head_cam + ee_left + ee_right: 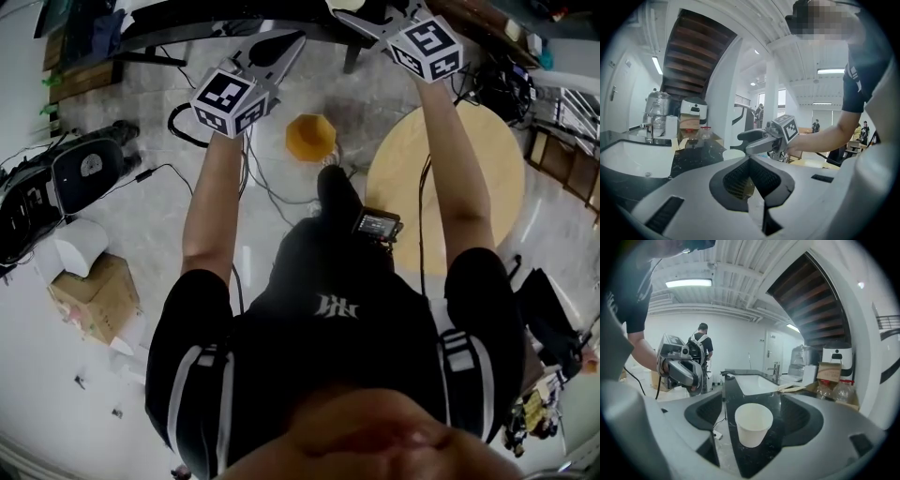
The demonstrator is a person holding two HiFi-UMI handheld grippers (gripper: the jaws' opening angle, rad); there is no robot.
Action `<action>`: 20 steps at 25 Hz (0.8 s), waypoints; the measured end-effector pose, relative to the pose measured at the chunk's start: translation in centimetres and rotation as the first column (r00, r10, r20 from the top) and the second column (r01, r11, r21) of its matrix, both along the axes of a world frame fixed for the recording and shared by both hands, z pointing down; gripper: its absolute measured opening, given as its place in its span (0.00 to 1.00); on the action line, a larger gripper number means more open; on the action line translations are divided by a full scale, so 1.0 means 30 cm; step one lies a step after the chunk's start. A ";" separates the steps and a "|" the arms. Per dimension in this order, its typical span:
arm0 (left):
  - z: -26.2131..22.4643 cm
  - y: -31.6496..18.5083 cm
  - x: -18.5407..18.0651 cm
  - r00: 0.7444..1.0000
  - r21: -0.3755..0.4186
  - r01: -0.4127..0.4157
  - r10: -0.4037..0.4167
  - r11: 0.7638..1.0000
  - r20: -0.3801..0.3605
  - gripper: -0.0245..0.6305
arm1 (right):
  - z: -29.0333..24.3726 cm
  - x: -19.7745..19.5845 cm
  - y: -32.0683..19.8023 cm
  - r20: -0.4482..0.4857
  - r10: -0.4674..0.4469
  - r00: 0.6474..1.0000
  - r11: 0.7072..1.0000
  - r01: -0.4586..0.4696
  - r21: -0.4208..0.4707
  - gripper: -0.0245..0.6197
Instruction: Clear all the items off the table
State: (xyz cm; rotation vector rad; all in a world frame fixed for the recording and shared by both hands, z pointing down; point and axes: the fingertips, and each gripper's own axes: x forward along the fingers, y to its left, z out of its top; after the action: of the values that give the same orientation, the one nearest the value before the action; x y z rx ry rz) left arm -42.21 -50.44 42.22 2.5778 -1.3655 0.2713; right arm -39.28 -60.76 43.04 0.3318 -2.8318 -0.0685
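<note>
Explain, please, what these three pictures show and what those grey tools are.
There is no robot: a person holds a two-jaw gripper in each hand. The head view comes from a camera on the person's head, looking steeply down. The two gripper views come from cameras riding on the grippers, looking along the jaws. The left gripper has its jaws together, holding nothing. The right gripper has its jaws apart around a white paper cup, without touching it. The cup stands on a black counter, near a white sink.

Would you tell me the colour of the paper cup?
The cup is white; right gripper view shows it best.
</note>
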 end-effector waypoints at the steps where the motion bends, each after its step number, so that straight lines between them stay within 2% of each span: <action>1: -0.020 0.018 0.008 1.000 0.007 -0.003 0.002 1.000 0.003 0.06 | -0.032 0.015 0.019 0.010 0.005 1.000 1.000 -0.005 0.009 0.65; 3: -0.073 0.050 0.024 1.000 0.029 -0.009 0.009 1.000 0.012 0.06 | -0.104 0.043 0.058 0.033 0.012 0.999 0.999 -0.013 0.030 0.63; 8: -0.226 0.215 0.081 0.999 0.078 -0.032 0.031 0.996 0.011 0.06 | -0.281 0.098 0.296 0.082 -0.015 0.997 0.998 0.010 0.063 0.31; 14: -0.402 0.470 0.190 0.998 0.172 -0.063 0.061 0.983 0.015 0.06 | -0.431 0.158 0.631 0.101 -0.052 0.994 0.994 0.041 0.102 0.06; 20: -0.463 0.777 0.299 0.995 0.206 -0.096 0.095 0.974 0.015 0.06 | -0.493 0.249 0.968 0.118 -0.053 0.992 0.993 0.040 0.107 0.05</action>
State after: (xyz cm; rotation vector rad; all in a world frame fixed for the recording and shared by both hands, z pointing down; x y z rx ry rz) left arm -33.23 -27.13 28.33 2.8186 -1.3378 0.1583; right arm -31.80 -31.72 28.25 0.3019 -2.9622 -0.2142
